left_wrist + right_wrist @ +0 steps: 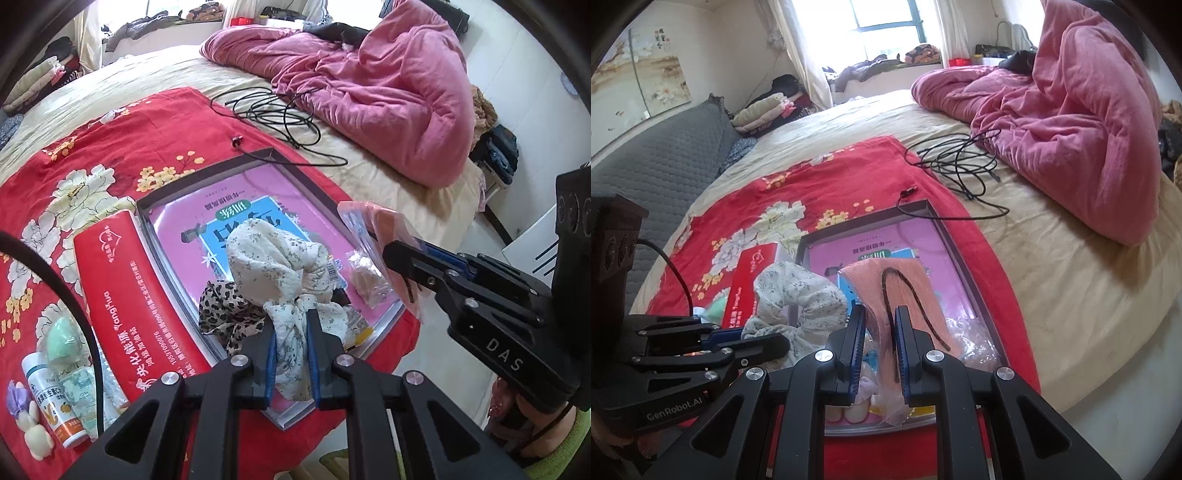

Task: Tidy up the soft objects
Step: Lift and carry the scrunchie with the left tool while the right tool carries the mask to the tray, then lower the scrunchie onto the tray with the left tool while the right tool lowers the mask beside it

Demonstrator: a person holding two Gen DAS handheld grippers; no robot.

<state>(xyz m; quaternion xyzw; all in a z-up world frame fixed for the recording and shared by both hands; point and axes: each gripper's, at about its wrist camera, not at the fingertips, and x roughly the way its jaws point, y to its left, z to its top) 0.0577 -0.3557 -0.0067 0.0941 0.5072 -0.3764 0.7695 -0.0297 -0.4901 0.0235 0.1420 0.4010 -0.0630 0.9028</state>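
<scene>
My left gripper (pixel 290 321) is shut on a white floral scrunchie (pixel 275 258) and holds it over the shallow tray (pixel 207 181) with a pink book inside. A leopard-print scrunchie (pixel 221 314) lies under it in the tray. My right gripper (pixel 879 314) is shut on a clear plastic bag holding an orange cloth (pixel 886 280) and a dark hair band, above the tray's near right part (pixel 956 243). The right gripper also shows in the left wrist view (pixel 391 254), and the left gripper in the right wrist view (pixel 768 341), with the floral scrunchie (pixel 798 291).
A red box (pixel 122 295) lies left of the tray on the red floral cloth (pixel 110 147). A green sponge egg (pixel 61 338), small bottles (pixel 48 402) and toys sit at the left. A small clear bag (pixel 367 277) lies in the tray. Black cable (pixel 280 114) and a pink quilt (pixel 388 96) lie beyond.
</scene>
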